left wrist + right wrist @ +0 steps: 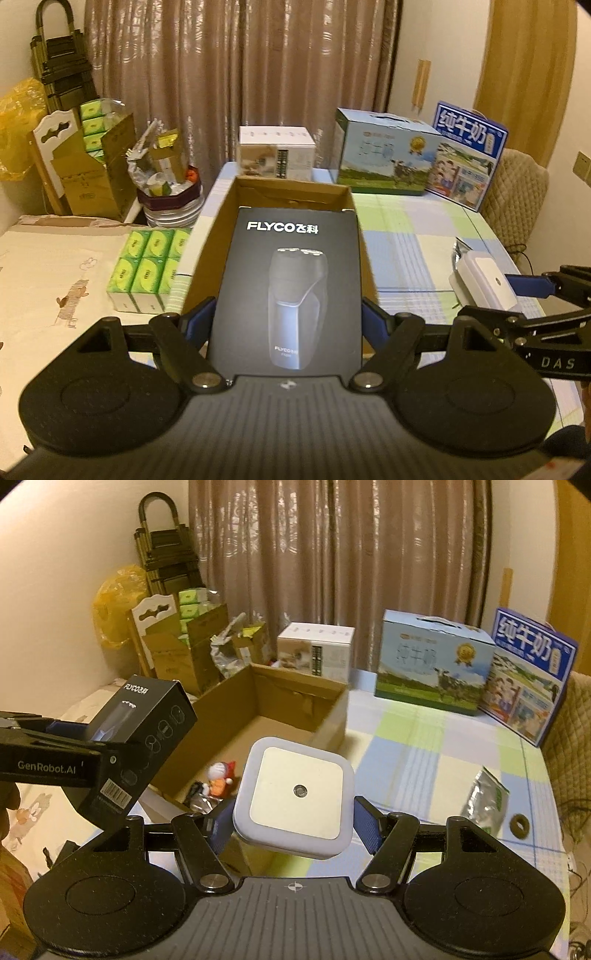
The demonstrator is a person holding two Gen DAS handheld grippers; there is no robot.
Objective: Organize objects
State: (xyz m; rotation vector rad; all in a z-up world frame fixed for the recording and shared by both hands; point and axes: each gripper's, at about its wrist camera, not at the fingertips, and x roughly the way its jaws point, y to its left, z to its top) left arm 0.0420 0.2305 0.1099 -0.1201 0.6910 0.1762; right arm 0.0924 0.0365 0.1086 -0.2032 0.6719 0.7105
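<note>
My left gripper (288,317) is shut on a black FLYCO shaver box (288,291) and holds it above the open brown cardboard box (291,186). The same shaver box (147,738) shows at the left of the right wrist view, over the cardboard box (295,679). My right gripper (293,823) is shut on a white square night light (295,794), held above the cardboard box's near right corner. The night light (484,282) also shows at the right of the left wrist view. A small Doraemon figure (219,775) and dark items lie inside the cardboard box.
A checked tablecloth (424,753) covers the table. Two milk cartons (432,661) (528,675) and a white box (314,653) stand at the back. A foil packet (485,801) and a dark ring (520,824) lie at right. Green tissue packs (147,269) sit left of the cardboard box.
</note>
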